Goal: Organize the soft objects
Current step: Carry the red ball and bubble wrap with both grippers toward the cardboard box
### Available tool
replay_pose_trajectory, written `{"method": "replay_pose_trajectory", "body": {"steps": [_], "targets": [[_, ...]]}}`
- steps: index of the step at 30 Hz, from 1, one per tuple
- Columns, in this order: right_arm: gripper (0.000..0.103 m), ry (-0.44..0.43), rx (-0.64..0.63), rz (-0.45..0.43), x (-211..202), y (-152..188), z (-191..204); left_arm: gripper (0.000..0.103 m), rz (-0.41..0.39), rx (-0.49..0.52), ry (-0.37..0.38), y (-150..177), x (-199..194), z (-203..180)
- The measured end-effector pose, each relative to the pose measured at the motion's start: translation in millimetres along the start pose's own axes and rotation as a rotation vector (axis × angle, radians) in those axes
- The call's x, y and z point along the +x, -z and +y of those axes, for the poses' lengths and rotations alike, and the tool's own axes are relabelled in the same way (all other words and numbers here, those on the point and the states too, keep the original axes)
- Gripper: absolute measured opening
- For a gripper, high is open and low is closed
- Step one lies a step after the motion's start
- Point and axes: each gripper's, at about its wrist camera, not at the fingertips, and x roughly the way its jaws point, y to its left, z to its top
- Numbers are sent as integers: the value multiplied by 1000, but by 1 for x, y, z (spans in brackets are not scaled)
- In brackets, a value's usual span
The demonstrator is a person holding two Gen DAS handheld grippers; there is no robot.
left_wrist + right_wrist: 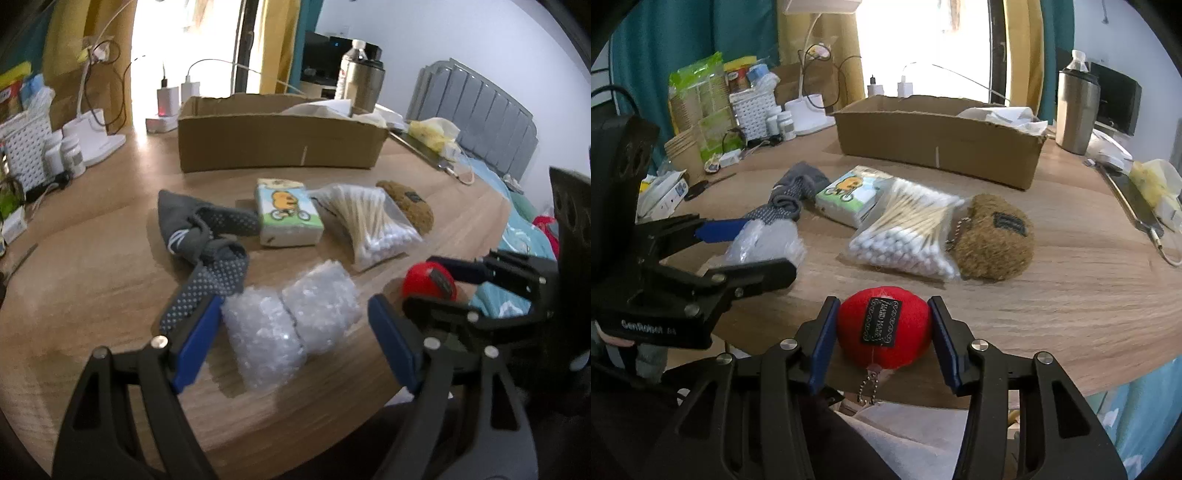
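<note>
Both grippers are settling onto their first soft items, with the box still to be filled.

The right gripper brackets the round red plush ball at the wooden table's near edge, pads touching or almost touching its sides; whether they are pinching it yet I cannot tell. The left gripper, jaws spread, straddles the clear bubble-wrap roll. Next, I judge: a firm squeeze, then a lift to the open cardboard box.

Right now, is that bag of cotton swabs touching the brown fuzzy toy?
Touching. The right wrist view shows the bag of cotton swabs lying against the brown fuzzy toy, its clear corner overlapping the toy's edge.
</note>
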Motion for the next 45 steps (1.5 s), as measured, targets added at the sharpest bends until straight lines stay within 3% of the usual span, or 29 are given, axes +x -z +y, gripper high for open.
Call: {"method": "replay_pose_trajectory", "body": {"steps": [13,45], "targets": [[51,15,9,-50,-10,-10,-14,63,-50,90,9,-6,-15,-17],[51,52,-23,-152,-29,-83,-30,64,-166,46,61,-72,-37,-1]]}}
